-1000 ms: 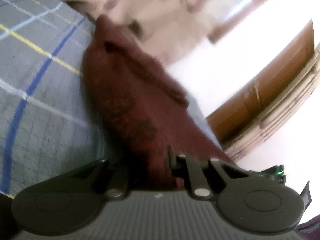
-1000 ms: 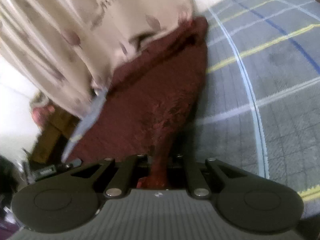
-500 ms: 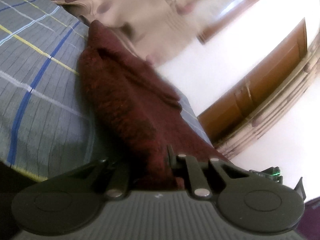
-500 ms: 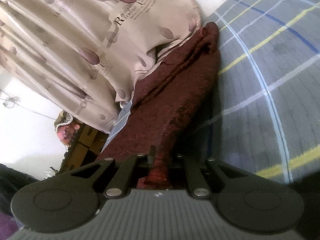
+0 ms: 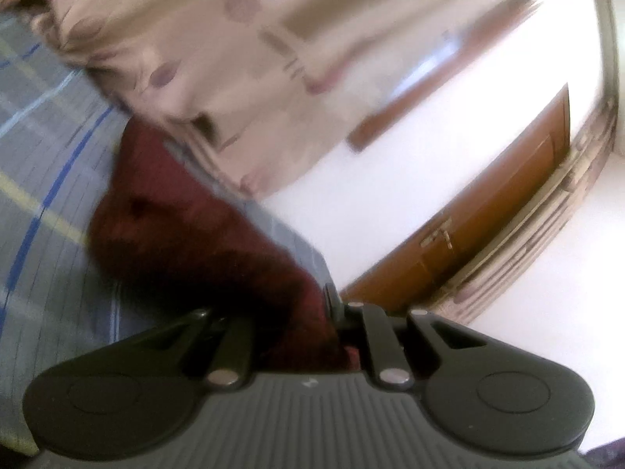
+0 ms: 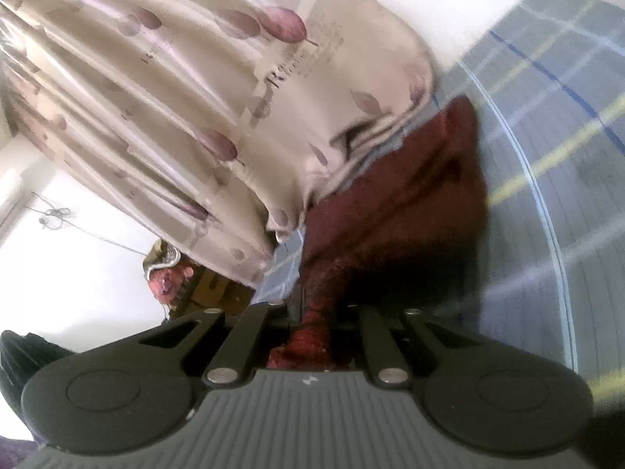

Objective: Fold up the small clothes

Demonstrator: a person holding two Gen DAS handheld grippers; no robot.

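A dark maroon knitted garment (image 5: 187, 230) lies stretched over the grey checked bedcover (image 5: 43, 179). Its near edge rises off the bed into my left gripper (image 5: 312, 324), which is shut on a bunch of the cloth. In the right wrist view the same maroon garment (image 6: 394, 211) runs from the bedcover (image 6: 554, 179) up into my right gripper (image 6: 312, 320), shut on another part of its near edge. The fingertips of both grippers are buried in the fabric. The far end of the garment lies against a beige curtain.
A beige curtain with purple leaf prints (image 6: 218, 90) hangs just behind the bed (image 5: 242, 58). A brown wooden door (image 5: 488, 211) stands in the white wall to the right in the left wrist view. Small clutter (image 6: 168, 273) sits low by the wall past the curtain.
Both grippers have risen with the garment's near edge, lifting it off the bedcover. More of the curtain and wall shows in both views, and less of the bed.
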